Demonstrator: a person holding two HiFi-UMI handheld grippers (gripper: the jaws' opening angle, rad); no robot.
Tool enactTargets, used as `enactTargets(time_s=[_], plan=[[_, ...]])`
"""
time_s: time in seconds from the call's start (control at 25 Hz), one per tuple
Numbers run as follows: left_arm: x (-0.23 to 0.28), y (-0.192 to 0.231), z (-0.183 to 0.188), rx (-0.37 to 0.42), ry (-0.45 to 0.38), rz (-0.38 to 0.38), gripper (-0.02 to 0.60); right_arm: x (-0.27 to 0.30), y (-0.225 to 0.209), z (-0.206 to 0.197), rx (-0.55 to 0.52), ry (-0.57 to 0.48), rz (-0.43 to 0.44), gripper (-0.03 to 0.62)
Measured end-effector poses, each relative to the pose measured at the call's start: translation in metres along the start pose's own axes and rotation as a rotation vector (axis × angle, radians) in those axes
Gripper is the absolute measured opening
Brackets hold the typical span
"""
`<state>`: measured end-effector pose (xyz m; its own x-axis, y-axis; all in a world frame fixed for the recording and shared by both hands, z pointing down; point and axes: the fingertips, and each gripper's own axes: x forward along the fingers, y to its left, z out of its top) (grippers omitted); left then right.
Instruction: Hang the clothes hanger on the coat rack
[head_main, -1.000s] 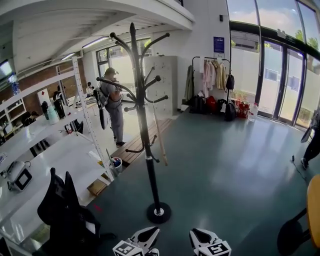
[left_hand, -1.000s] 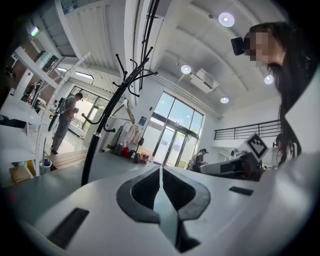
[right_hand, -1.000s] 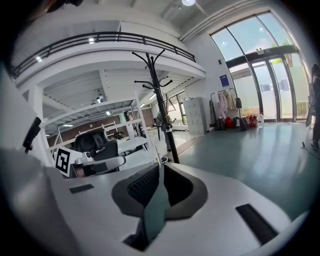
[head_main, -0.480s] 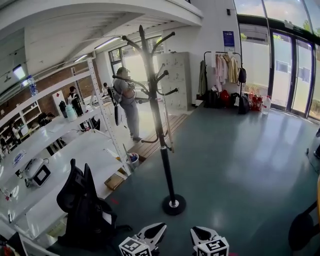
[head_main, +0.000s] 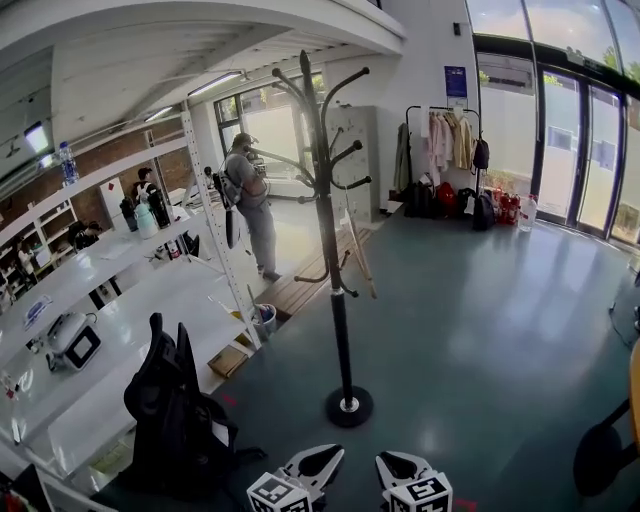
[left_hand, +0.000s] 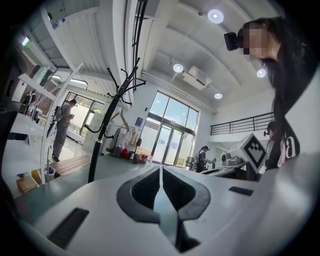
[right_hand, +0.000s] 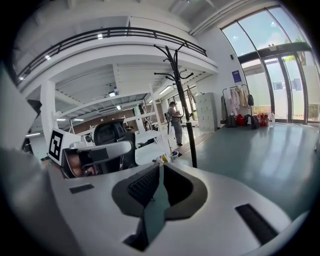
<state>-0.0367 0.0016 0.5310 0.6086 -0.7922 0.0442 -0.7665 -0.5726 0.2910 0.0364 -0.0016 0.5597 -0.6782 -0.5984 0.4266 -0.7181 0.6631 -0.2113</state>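
Note:
A tall black coat rack (head_main: 335, 250) with curved hooks stands on a round base (head_main: 348, 406) on the grey floor, straight ahead of me. A pale wooden piece (head_main: 360, 258) slants beside its pole; I cannot tell what it is. My left gripper (head_main: 318, 462) and right gripper (head_main: 392, 464) sit side by side at the bottom edge, well short of the base. Both are shut with nothing between the jaws. The left gripper view has the rack (left_hand: 107, 125) at the left, past the tips of the left gripper (left_hand: 160, 168). In the right gripper view, the rack (right_hand: 184, 100) rises beyond the right gripper (right_hand: 161, 165). No clothes hanger shows in either grip.
A black office chair (head_main: 175, 410) stands close on my left beside white shelving (head_main: 110, 290). A person (head_main: 250, 205) stands behind the rack. A garment rail with clothes (head_main: 440, 140) is at the far wall. Part of a dark stool (head_main: 600, 455) shows at the right edge.
In the head view the coat rack has drifted to the right and looks a little nearer. Both grippers have shifted slightly to the right at the bottom edge and stayed shut.

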Motion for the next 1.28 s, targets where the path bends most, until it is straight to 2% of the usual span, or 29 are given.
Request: enactTargets(time_s=[0.24,0.92,1.28], plan=[[-0.017,0.013,0.013,-0.002,-0.034,0.003,0.003,0.01,0.022,0.002,-0.025,0.023,-0.003,0.037],[-0.024,0.019,0.002,-0.032,0.007,-0.085,0.003,0.009,0.026,-0.01,0.031,0.046,-0.104,0.026],[-0.026,0.028,0.0,-0.031,0.017,-0.087,0.003,0.022,0.029,-0.014,0.046,0.06,-0.099,0.026]])
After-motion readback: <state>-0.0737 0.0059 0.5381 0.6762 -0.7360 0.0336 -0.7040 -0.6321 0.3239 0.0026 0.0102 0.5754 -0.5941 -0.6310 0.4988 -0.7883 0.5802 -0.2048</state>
